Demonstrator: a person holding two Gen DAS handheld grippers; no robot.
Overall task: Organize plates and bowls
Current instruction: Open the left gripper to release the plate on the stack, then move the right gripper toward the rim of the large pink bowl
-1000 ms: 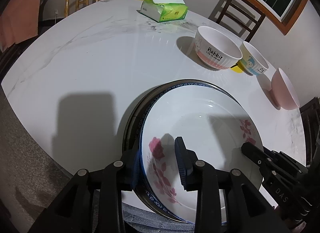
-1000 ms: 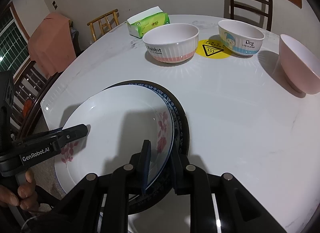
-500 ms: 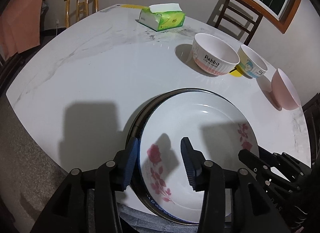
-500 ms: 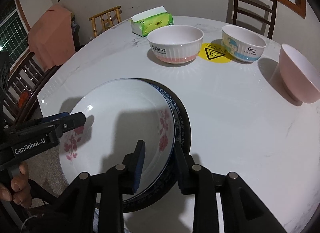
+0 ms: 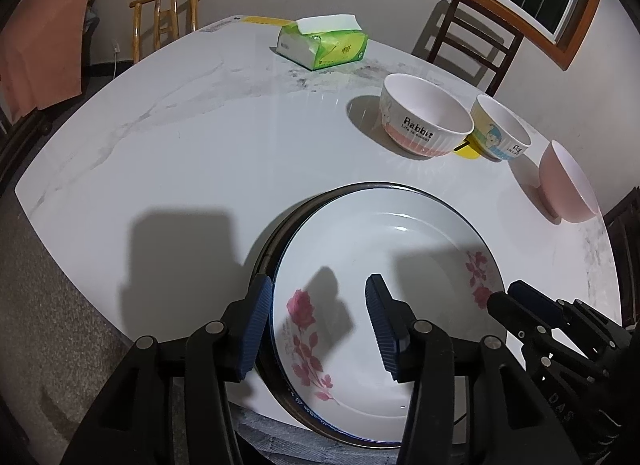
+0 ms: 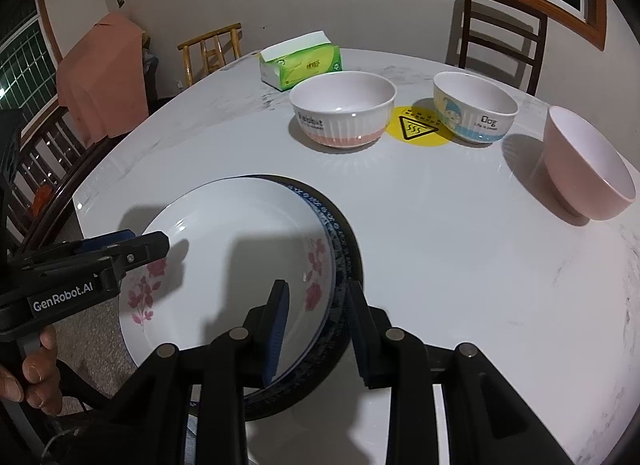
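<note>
A white plate with red flowers (image 5: pixel 384 273) (image 6: pixel 236 249) lies on a blue-patterned plate (image 6: pixel 334 233) and a dark plate (image 5: pixel 268 241) (image 6: pixel 354 249) at the table's near edge. My left gripper (image 5: pixel 316 325) is open, its jaws astride the stack's left rim. My right gripper (image 6: pixel 316 329) is open, its jaws astride the stack's right rim. Three bowls stand behind: a "Rabbit" bowl (image 5: pixel 424 121) (image 6: pixel 344 113), a "Dog" bowl (image 5: pixel 500 133) (image 6: pixel 476 113) and a pink bowl (image 5: pixel 568 185) (image 6: pixel 588 169).
A green tissue box (image 5: pixel 324 45) (image 6: pixel 300 61) sits at the back of the white marble table (image 5: pixel 200 137) (image 6: pixel 460 233). A yellow warning sticker (image 6: pixel 420 129) lies between two bowls. Chairs (image 5: pixel 472 41) (image 6: pixel 212 49) stand around the table.
Both grippers have opened and let go of the flowered plate, which now rests on the stack. Both have drawn back a little.
</note>
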